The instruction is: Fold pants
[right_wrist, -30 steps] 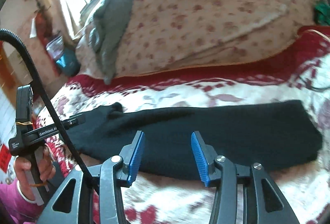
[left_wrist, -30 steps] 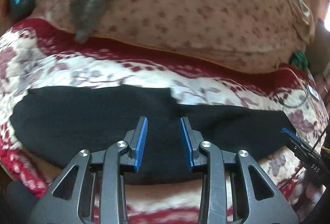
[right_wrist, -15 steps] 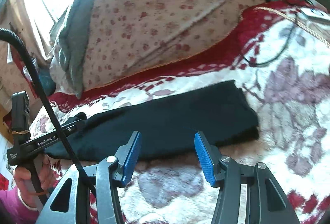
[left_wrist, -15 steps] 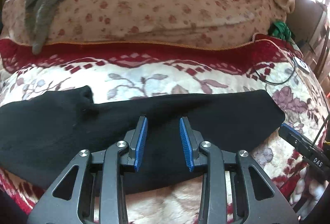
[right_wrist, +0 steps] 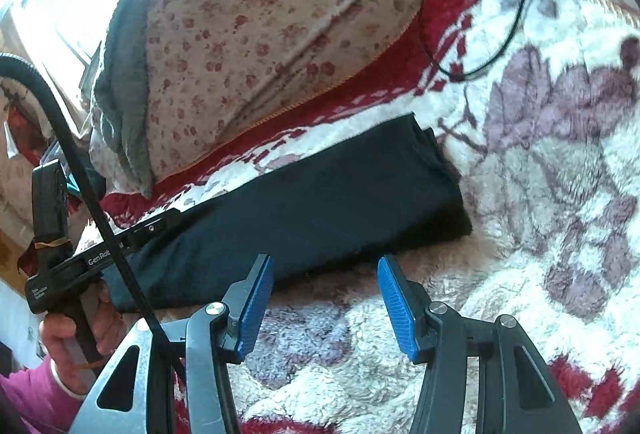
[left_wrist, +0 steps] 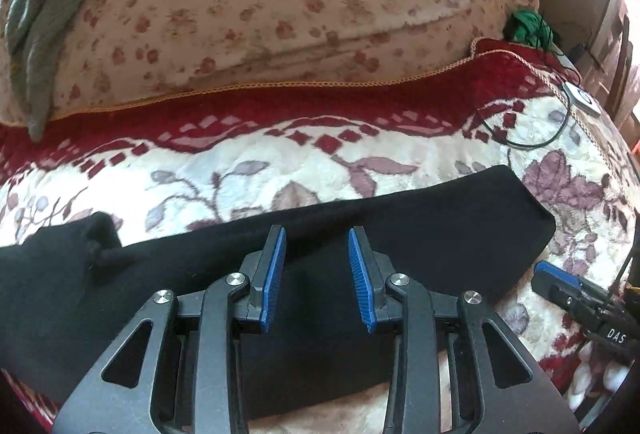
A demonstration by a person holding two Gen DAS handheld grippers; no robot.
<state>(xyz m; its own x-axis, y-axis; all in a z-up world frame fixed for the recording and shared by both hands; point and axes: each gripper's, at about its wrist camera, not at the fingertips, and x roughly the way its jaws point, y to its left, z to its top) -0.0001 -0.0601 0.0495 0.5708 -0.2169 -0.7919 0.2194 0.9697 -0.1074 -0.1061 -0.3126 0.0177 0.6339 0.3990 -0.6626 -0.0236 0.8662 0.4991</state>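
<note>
Pants [left_wrist: 420, 234] shifted left; cuff end beyond right gripper [right_wrist: 326, 298] jaws.

Matt black cloth pants [left_wrist: 420, 234] lie on a fluffy, plush blanket [left_wrist: 280, 162]; the tongs' pads [left_wrist: 362, 282] are ribbed blue plastic.

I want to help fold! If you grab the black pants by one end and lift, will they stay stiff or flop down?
Probably flop: the black pants lie limp, following the blanket. Likely light. Their folded layers might slide apart.

Black pants [left_wrist: 400, 234] lie folded lengthwise on blanket [left_wrist: 280, 162].
</note>
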